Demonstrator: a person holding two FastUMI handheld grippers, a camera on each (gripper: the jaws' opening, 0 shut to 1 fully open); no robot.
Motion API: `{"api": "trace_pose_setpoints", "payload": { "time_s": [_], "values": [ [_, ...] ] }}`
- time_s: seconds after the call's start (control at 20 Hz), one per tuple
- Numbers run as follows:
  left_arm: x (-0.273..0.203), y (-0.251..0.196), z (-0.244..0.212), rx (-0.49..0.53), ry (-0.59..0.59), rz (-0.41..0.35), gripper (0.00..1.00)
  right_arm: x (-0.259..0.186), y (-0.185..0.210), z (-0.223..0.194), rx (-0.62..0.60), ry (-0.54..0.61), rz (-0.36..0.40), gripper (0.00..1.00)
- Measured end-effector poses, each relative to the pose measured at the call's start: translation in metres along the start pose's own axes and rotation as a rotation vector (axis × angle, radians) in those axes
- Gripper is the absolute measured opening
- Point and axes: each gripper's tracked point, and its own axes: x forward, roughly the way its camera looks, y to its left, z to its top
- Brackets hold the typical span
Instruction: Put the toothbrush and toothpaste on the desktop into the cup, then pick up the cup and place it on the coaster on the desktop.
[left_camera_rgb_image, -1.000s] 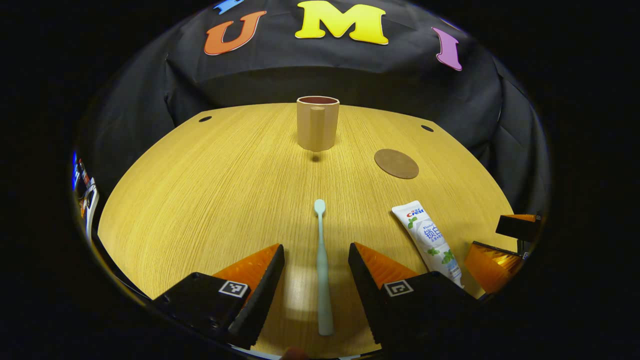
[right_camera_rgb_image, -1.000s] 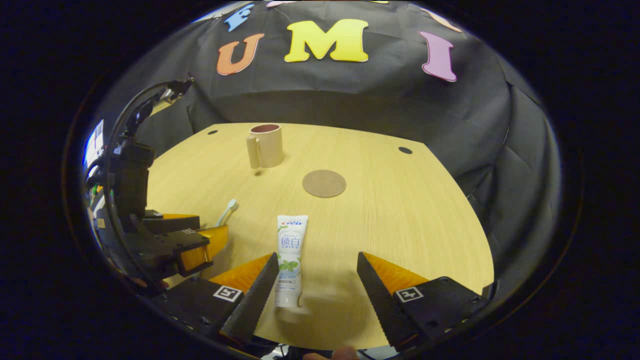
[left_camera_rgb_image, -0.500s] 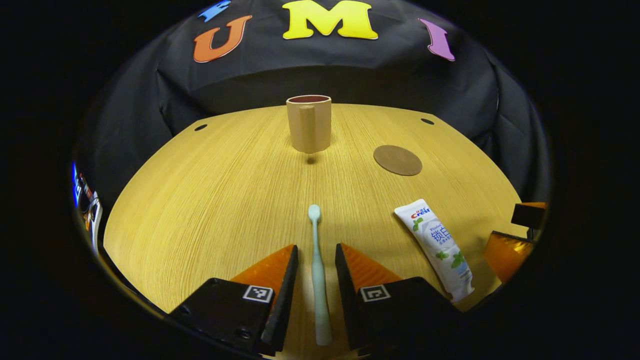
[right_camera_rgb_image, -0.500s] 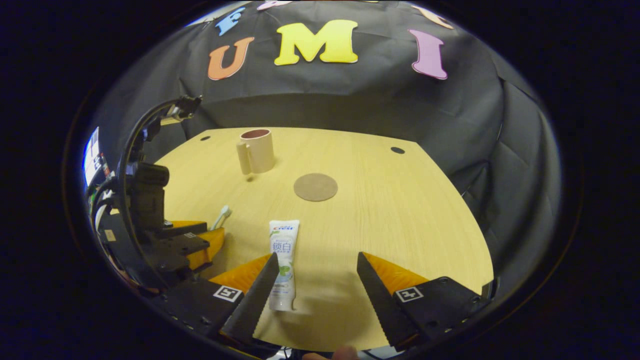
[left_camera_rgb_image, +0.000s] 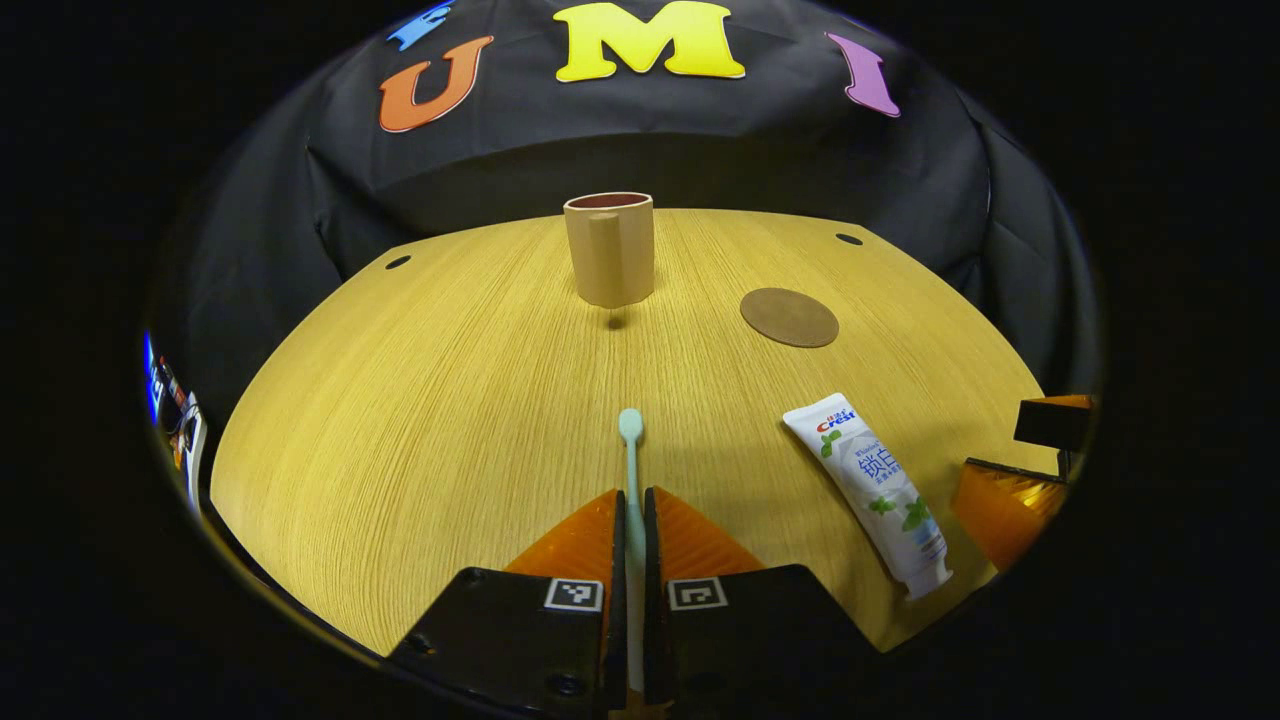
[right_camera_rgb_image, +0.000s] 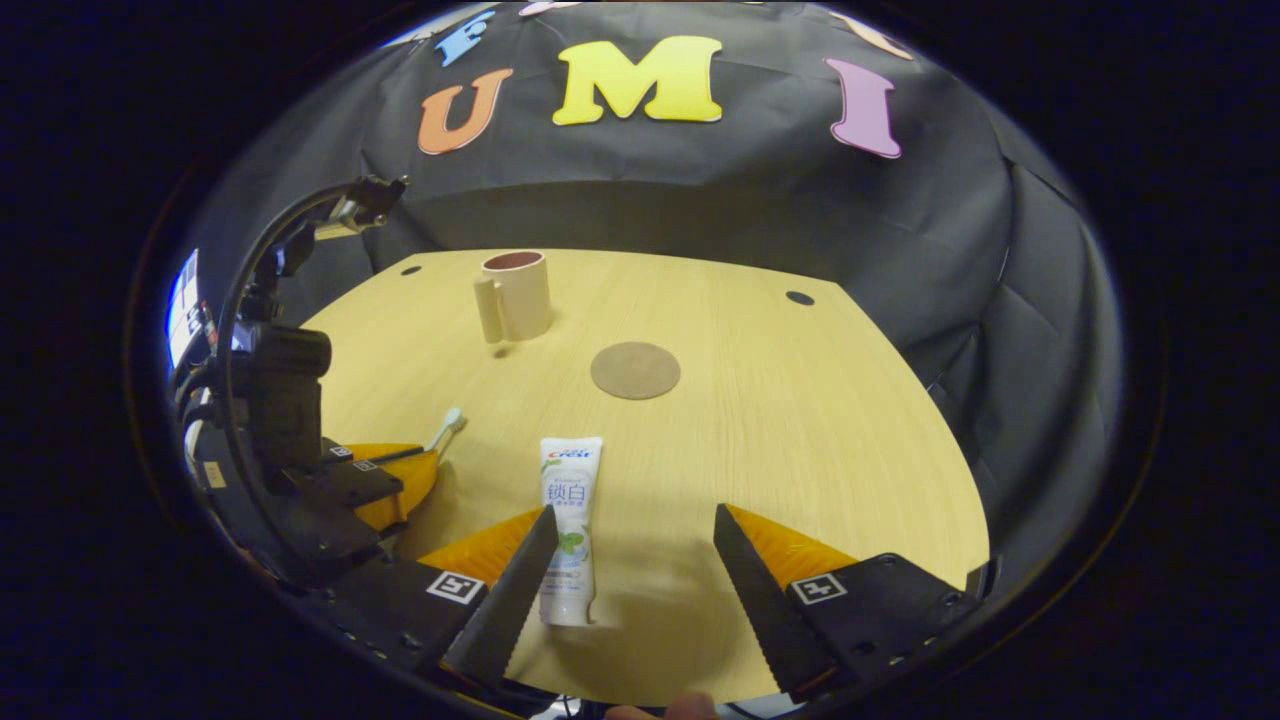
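The left gripper pinches the toothbrush on the wooden desktop. The right gripper hovers wide apart over the toothpaste tube. Farther back stand the cup and coaster.

A recording booth: black cloth wall behind a bare wooden desktop.
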Motion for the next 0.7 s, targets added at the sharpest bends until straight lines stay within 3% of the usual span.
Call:
{"api": "trace_pose_setpoints", "payload": {
  "time_s": [0.25, 0.7],
  "values": [
    [-0.002, 0.011, 0.002, -0.055, 0.005, 0.018, 0.04, 0.003, 0.008, -0.002, -0.009, 0.007, 0.021, 0.98],
    [-0.022, 0.050, 0.038, -0.069, -0.072, 0.058, 0.03, 0.032, 0.041, -0.013, -0.037, 0.073, 0.061, 0.95]
  ]
}}
